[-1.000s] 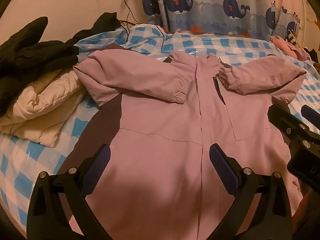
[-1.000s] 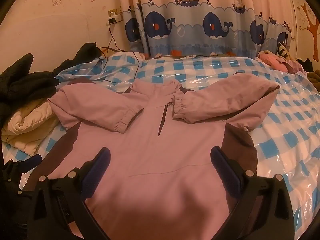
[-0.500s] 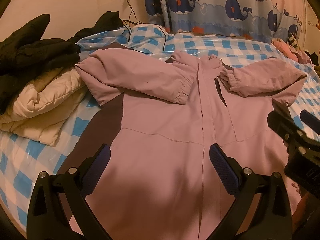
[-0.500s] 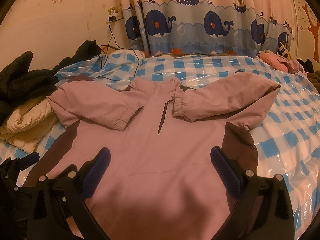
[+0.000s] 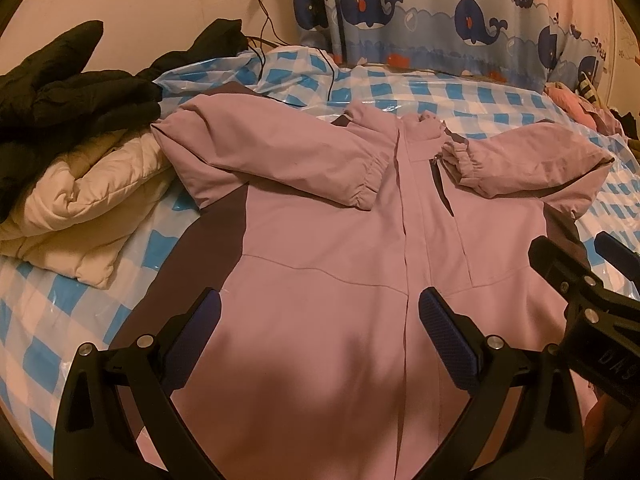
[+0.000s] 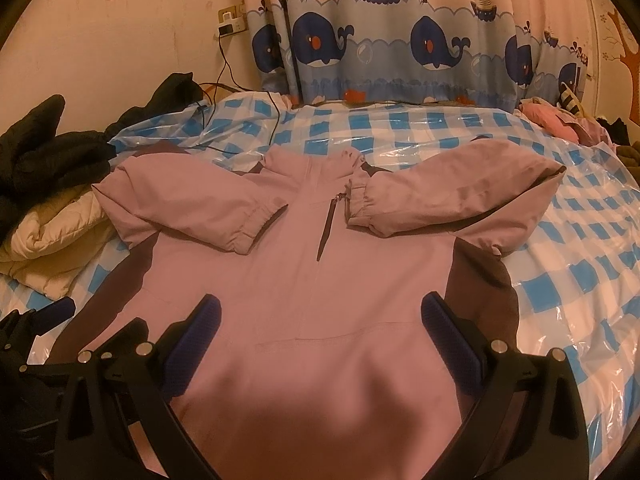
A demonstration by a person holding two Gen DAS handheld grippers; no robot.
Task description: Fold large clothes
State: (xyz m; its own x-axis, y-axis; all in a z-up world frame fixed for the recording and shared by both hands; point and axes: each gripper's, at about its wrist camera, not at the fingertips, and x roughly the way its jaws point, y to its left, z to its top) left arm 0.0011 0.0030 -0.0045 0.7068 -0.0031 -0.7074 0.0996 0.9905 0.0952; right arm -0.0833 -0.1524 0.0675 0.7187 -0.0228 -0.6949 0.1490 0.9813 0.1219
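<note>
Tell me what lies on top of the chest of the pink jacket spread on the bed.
Both sleeves of the pink jacket lie folded across its chest, cuffs near the zipper. The chest fabric beneath them is covered and cannot be seen.

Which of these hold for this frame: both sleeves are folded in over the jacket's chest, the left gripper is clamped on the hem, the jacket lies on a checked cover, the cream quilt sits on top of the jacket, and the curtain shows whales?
1. Both sleeves of the pink jacket are folded in across its chest. True.
2. The left gripper is clamped on the hem. False: its fingers stand wide apart above the jacket, holding nothing.
3. The jacket lies on a blue-and-white checked cover. True.
4. The cream quilt sits on top of the jacket. False: it lies beside the jacket, under dark clothes.
5. The curtain shows whales. True.
6. The right gripper is shut. False: it is open too.
</note>
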